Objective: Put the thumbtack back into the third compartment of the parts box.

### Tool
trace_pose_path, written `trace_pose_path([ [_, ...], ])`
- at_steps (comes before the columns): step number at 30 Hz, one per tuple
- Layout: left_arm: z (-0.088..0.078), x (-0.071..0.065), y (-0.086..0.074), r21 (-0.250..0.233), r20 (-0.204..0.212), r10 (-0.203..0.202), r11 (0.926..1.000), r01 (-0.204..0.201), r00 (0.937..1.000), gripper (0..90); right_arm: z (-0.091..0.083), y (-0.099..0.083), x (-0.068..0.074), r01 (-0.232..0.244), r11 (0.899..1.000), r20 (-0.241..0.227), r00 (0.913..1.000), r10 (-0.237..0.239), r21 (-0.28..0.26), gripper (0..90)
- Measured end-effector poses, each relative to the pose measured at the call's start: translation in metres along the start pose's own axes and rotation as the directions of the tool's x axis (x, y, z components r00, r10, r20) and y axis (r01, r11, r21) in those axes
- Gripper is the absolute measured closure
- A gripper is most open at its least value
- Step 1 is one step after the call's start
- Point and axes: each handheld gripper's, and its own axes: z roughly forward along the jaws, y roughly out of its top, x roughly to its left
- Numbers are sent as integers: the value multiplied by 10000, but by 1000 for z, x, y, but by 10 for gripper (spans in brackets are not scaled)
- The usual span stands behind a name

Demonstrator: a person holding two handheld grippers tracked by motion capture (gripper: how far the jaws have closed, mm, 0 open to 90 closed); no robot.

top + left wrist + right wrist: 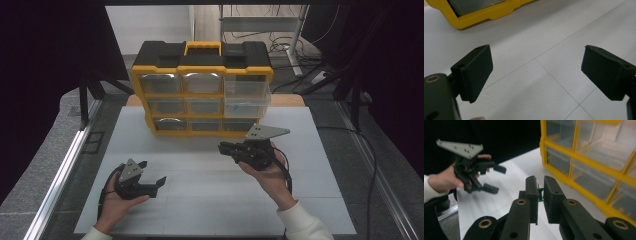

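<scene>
White table (200, 200), right tongs (540, 192) pinching green pushpin (540, 194), pin upward

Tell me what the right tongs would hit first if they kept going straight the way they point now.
Probably the yellow drawer cabinet. The right tongs, shut on a small green pin, aim toward the cabinet's lower clear drawers, with bare white table between. Depth is hard to judge, so they might touch the table just in front of it instead.

You hold a green pushpin (540, 194) between black jaws; the organizer (202, 90) is yellow (black top, clear drawers).
</scene>
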Motion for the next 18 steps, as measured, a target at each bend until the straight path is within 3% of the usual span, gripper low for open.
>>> trace_pose_path([
  [7, 1, -1, 1, -17, 26, 34, 10000, -34, 10000, 107, -14, 29, 0, 295, 9984, 218, 9994, -285, -486, 815],
  [13, -3, -4, 3, -126, 2, 108, 9999, -108, 9999, 106, -23, 56, -5, 297, 9954, 468, 9986, -255, -908, 815],
  [18, -5, -3, 3, -227, 11, 78, 9997, -78, 10000, 107, -30, 81, -11, 471, 9911, 1050, 9939, -340, -1244, 815],
])
